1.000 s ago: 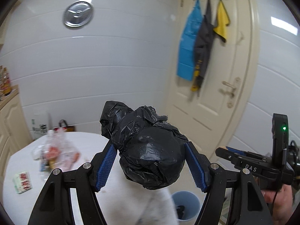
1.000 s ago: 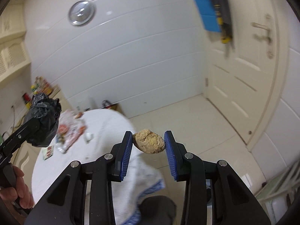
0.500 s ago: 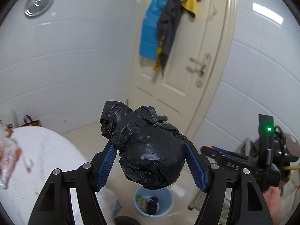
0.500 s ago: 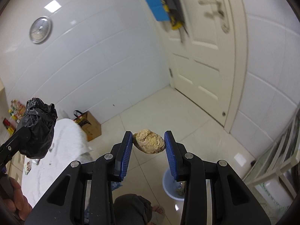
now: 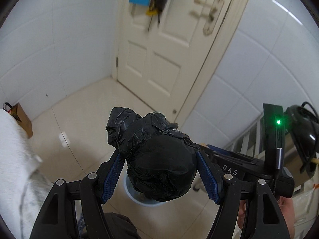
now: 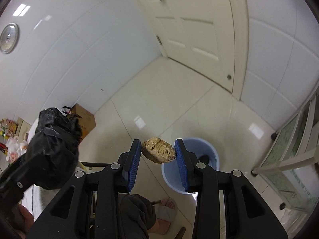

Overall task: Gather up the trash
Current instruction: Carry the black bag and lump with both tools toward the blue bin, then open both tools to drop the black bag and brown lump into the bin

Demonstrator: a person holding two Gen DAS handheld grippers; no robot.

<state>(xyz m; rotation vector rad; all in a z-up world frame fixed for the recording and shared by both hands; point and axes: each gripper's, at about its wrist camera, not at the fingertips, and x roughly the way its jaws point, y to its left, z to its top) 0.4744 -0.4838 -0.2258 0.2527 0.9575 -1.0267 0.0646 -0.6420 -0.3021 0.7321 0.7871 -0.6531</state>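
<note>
My left claw point(image 5: 159, 171) clamps a black bag bundle point(image 5: 157, 159); my right claw point(image 6: 158, 153) pinches a tan crumbly lump point(image 6: 159, 150), both above the blue bin point(image 6: 201, 147). Off-centre release risks missing.

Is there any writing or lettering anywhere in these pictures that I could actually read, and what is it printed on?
"DAS": white letters on the black body of the right gripper, seen from the left wrist.
The colourful packets at the far left of the right wrist view are too small and blurred to read.
</note>
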